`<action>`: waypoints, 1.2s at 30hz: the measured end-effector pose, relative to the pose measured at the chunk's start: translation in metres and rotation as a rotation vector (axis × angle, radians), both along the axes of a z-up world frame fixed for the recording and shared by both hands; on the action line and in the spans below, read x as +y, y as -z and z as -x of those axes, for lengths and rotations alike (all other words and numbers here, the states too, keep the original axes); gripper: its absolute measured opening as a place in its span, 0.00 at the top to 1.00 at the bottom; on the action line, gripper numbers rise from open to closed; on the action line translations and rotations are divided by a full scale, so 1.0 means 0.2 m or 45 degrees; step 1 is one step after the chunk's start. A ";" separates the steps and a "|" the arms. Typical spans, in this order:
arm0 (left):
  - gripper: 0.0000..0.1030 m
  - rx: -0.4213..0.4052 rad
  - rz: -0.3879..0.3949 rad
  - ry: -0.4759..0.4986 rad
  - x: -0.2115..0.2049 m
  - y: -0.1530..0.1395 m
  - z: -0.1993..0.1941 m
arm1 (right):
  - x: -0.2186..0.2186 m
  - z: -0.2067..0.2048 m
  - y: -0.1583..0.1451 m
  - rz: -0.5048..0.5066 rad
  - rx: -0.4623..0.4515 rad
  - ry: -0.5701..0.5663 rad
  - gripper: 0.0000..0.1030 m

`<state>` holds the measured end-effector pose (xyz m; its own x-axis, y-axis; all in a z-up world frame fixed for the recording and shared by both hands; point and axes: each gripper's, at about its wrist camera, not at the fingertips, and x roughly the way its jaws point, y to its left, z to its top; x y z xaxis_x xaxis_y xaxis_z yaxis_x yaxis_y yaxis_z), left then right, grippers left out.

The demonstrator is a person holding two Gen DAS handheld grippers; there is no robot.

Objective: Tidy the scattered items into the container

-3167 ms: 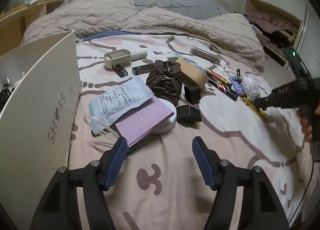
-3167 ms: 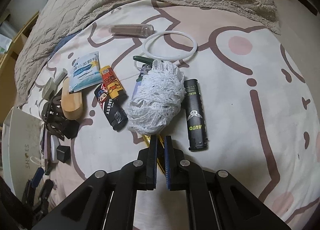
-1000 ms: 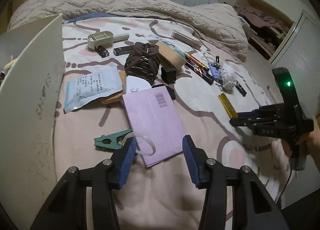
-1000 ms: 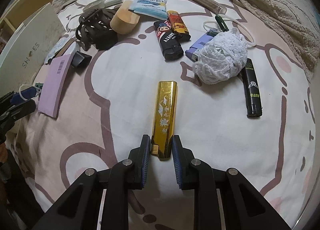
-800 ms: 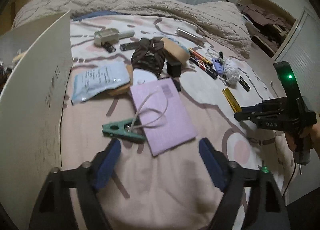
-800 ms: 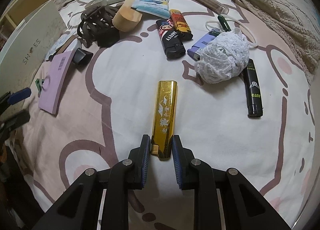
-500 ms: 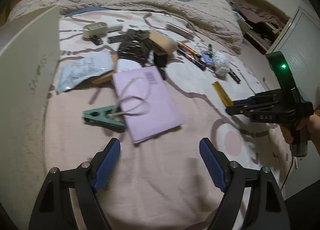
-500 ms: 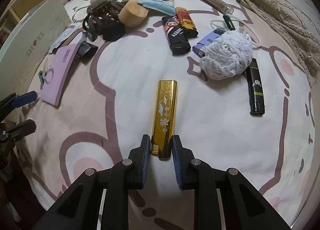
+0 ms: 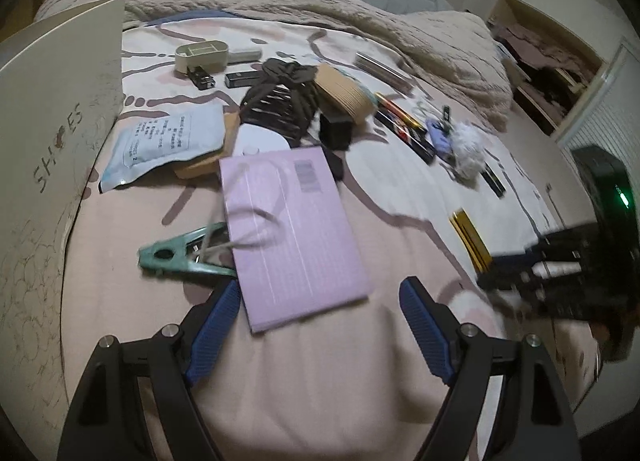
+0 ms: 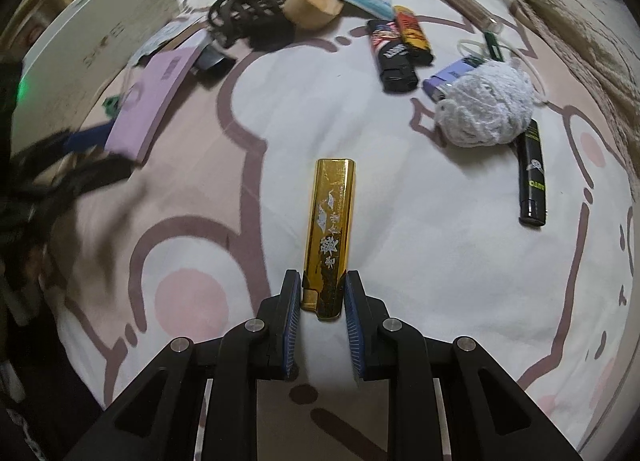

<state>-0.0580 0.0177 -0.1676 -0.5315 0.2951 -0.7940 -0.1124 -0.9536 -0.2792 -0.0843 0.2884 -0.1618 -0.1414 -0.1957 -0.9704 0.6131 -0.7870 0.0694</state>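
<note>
My right gripper point(image 10: 320, 301) is shut on the near end of a long gold lighter point(image 10: 330, 229), held above the bed sheet; the lighter also shows in the left wrist view point(image 9: 470, 239). My left gripper point(image 9: 320, 309) is open and empty, its fingers either side of the near edge of a flat lilac packet point(image 9: 288, 221) with a white loop on it. A green clamp point(image 9: 184, 257) lies just left of the packet. The white shoe box point(image 9: 48, 133) stands at the left.
Scattered on the sheet: a dark hair claw point(image 9: 280, 101), a tan block point(image 9: 344, 93), a blue-white pouch point(image 9: 164, 145), black and orange lighters point(image 10: 394, 55), a white yarn ball point(image 10: 488, 105), a black lighter point(image 10: 532, 177). A beige blanket point(image 9: 320, 9) lies behind.
My left gripper opened wide, let go of the lilac packet and clamp, and has now come close to the packet again. My right gripper keeps hold of the gold lighter and has drifted towards the box.
</note>
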 end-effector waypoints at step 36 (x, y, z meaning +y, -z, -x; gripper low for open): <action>0.16 0.074 0.250 0.309 0.18 -0.02 -0.21 | 0.04 -0.01 -0.07 -0.117 0.022 -0.187 0.62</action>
